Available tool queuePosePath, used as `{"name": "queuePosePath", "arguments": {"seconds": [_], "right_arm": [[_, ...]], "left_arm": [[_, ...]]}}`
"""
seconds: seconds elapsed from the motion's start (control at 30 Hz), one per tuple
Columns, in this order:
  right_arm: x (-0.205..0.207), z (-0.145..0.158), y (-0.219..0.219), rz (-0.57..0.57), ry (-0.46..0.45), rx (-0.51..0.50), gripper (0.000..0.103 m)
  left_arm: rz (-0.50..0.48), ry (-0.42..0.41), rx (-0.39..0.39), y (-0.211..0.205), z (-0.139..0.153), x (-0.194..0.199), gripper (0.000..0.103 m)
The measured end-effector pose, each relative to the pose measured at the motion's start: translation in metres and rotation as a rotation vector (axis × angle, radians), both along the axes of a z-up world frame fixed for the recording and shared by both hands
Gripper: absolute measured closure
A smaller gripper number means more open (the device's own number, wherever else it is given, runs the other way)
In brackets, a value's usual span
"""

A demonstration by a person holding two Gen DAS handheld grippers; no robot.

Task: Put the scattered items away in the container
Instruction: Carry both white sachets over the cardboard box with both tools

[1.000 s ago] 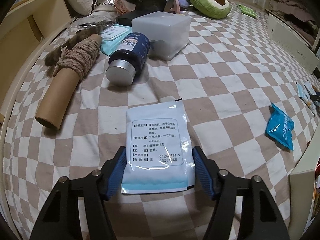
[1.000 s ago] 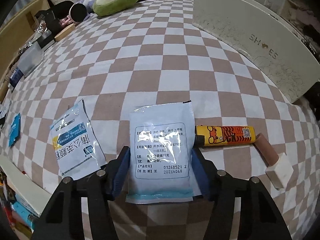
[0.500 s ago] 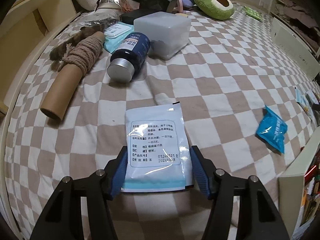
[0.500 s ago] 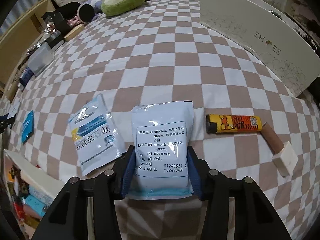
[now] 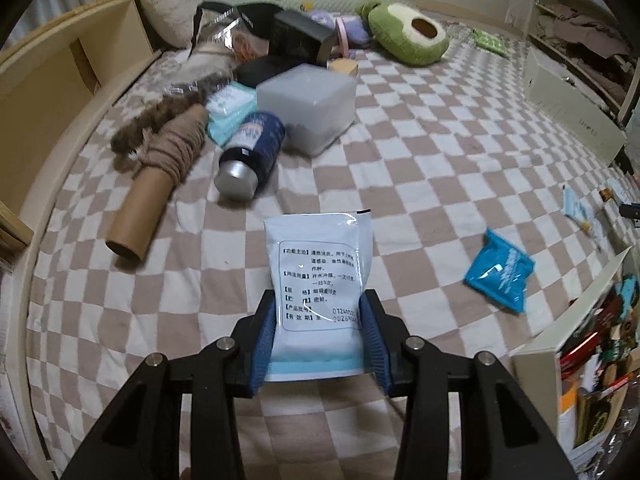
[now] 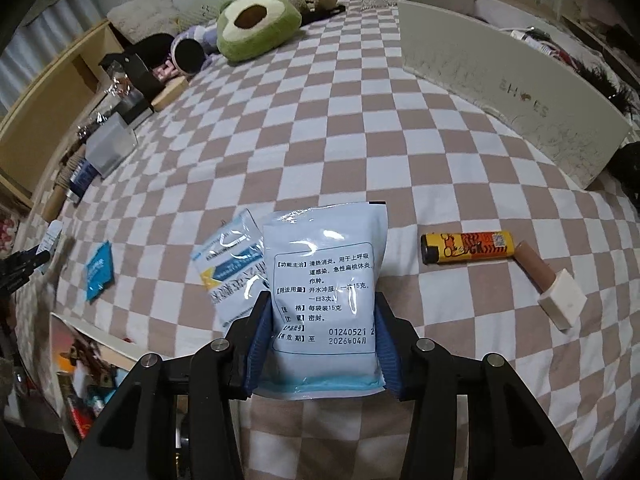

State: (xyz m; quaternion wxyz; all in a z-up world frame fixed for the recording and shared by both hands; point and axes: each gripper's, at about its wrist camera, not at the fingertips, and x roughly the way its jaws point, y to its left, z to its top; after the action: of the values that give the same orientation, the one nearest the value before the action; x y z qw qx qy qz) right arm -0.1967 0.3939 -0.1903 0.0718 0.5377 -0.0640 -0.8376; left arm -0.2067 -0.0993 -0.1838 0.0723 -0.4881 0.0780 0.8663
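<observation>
My left gripper [image 5: 319, 298] has a white sachet [image 5: 318, 248] with printed text between its blue pads. The jaws are closing and press on its sides, and it hangs clear of the checkered bed cover. My right gripper [image 6: 323, 302] is shut on a second white sachet [image 6: 324, 248] of the same kind, also lifted. Loose on the cover lie a blue packet [image 5: 500, 276], another white and blue sachet [image 6: 228, 264], a yellow lighter [image 6: 466, 246] and a brown stick with a white block [image 6: 560, 302]. An open white box [image 5: 536, 356] holding several items stands at the bed's edge.
At the far left of the bed lie a cardboard tube wound with rope [image 5: 156, 184], a dark blue bottle [image 5: 252, 152] and a translucent tub [image 5: 308, 108]. An avocado plush [image 5: 404, 36] sits at the back. A white shoe box [image 6: 500, 92] stands on the right.
Both grippers closed in on their sachets and rose, lifting them off the cover. The bed looks farther away in both views.
</observation>
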Motion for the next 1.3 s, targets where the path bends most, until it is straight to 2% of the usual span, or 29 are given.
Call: {"name": "queuePosePath", "arguments": {"seconds": [0.4, 0.77, 1.03, 1.3], "right_arm": [[0.021, 0.063, -0.003, -0.011, 0.103, -0.035, 0.055], [0.061, 0.127, -0.011, 0.003, 0.225, -0.112, 0.055], [0.098, 0.168, -0.030, 0.056, 0.306, -0.173, 0.055], [0.126, 0.185, -0.048, 0.123, 0.329, -0.248, 0.055]], "left_arm": [[-0.003, 0.112, 0.063, 0.012, 0.064, 0.026, 0.061], [-0.054, 0.278, 0.124, 0.032, 0.141, 0.079, 0.061], [-0.099, 0.341, 0.158, 0.052, 0.175, 0.113, 0.061], [-0.145, 0.375, 0.201, 0.073, 0.196, 0.146, 0.061]]}}
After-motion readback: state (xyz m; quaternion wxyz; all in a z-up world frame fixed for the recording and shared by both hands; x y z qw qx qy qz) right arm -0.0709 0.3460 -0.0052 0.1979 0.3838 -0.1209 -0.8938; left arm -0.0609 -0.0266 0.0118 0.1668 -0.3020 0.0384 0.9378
